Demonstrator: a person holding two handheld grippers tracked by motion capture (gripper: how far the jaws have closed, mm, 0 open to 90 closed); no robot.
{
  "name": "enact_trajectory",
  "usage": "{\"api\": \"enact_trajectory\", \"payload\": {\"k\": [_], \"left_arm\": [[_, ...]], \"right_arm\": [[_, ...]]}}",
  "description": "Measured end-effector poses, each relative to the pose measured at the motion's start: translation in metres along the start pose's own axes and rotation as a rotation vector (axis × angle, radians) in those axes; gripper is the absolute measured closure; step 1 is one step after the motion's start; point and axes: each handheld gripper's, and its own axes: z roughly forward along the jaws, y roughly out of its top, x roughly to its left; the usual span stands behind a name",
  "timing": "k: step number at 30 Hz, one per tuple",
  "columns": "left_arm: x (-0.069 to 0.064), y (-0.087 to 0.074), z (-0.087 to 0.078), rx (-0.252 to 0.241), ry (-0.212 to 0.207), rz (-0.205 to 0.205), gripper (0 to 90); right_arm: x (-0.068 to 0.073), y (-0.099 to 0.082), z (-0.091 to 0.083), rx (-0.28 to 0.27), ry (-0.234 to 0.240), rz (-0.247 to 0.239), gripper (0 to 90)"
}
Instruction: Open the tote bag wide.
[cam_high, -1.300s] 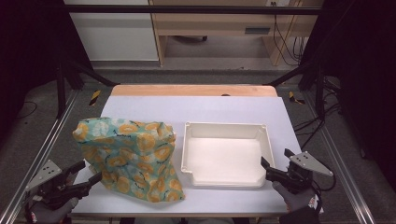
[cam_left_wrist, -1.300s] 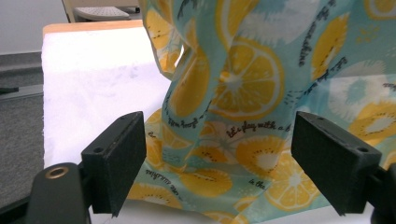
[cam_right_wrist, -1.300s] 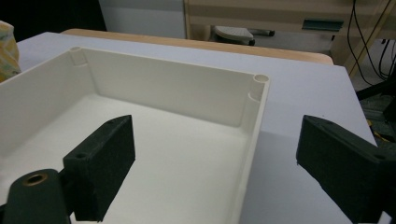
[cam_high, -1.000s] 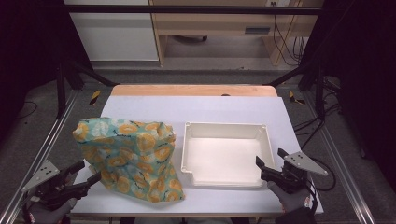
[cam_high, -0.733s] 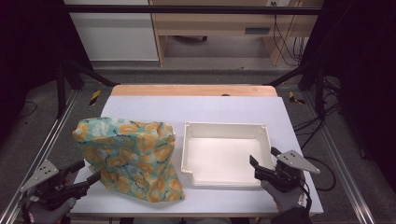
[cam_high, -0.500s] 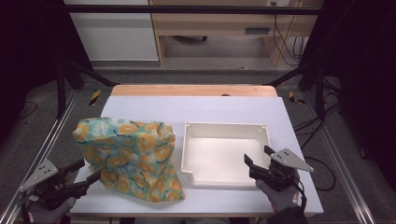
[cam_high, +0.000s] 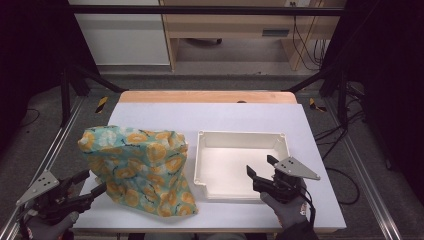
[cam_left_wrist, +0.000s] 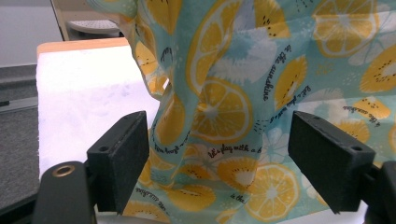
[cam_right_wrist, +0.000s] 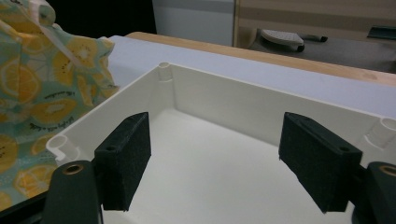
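High view: fruit-printed turquoise cloth bag (cam_high: 137, 170) stands on the left of the white desk (cam_high: 240, 120), just beside the shallow white plastic tray (cam_high: 240, 162) on its right. Left gripper (cam_high: 87, 192), jaws apart and empty, sits at the bag's near-left corner, the cloth lying straight ahead of it. Right gripper (cam_high: 260, 170), jaws having just been closing slightly yet wide apart with nothing between them, hangs over the tray's near-right part, farther from the bag.

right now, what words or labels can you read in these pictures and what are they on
"in the sunshine": black script on the lemon-print fabric bag, running up its side in the left gripper view; the reading is uncertain.
"let's flag with a b...": script lower on the bag; blurred, so uncertain.
Other script on the bag: too blurred to read.
White tray: no text.
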Motion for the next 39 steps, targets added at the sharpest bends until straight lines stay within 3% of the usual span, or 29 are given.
{"api": "enact_trajectory", "payload": {"k": [10,21,31,39], "left_arm": [[-0.001,0.004,-0.004,-0.011,-0.004,-0.002,21.6],[-0.002,0.005,-0.005,-0.015,-0.017,-0.01,22.1],[-0.003,0.013,-0.005,-0.01,-0.018,0.01,22.3],[-0.003,0.019,-0.009,-0.008,-0.011,0.019,23.4]], "right_arm": [[0.018,0.011,0.011,-0.001,0.06,-0.01,25.6],[0.023,0.015,0.011,-0.01,0.078,-0.008,25.7],[0.03,0.024,0.013,-0.031,0.101,-0.01,26.5],[0.042,0.038,0.018,-0.053,0.146,-0.015,29.3]]}}
